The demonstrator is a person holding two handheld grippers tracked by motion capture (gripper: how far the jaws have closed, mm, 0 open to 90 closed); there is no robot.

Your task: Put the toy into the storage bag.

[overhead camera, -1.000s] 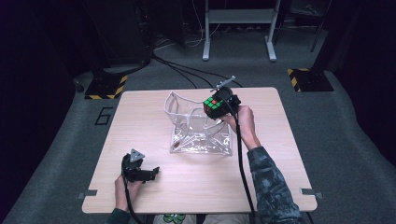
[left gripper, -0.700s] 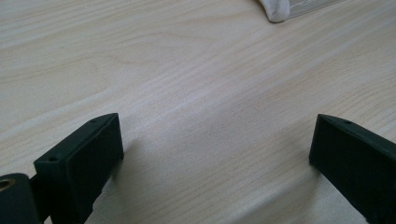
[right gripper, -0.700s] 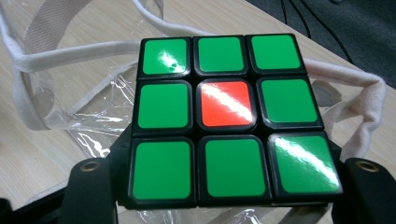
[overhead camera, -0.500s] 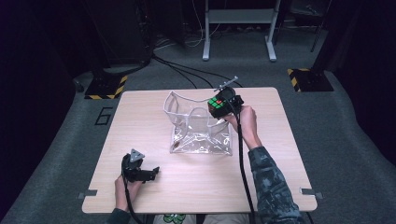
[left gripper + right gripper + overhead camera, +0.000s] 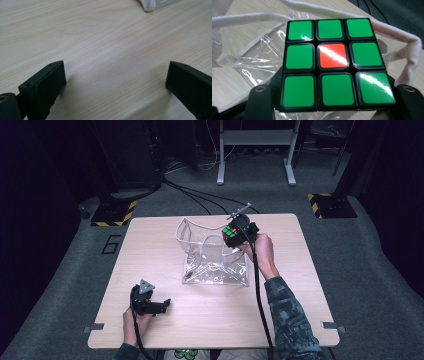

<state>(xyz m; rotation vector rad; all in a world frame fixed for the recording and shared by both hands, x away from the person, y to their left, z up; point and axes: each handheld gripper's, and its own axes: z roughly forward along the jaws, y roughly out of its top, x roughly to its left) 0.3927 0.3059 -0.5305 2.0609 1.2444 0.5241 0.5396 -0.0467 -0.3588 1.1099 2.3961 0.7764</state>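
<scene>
One cube [image 5: 329,65] sits clamped in your right gripper [image 5: 236,234] over the clear bag [image 5: 212,255], presumably to drop in. Your left gripper [image 5: 159,305] rests released on the worktop [image 5: 300,285], out of the way.

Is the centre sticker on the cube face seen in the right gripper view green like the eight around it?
No, the centre sticker of the puzzle cube is red, ringed by eight green ones, as the cube sits in the right claw.
</scene>
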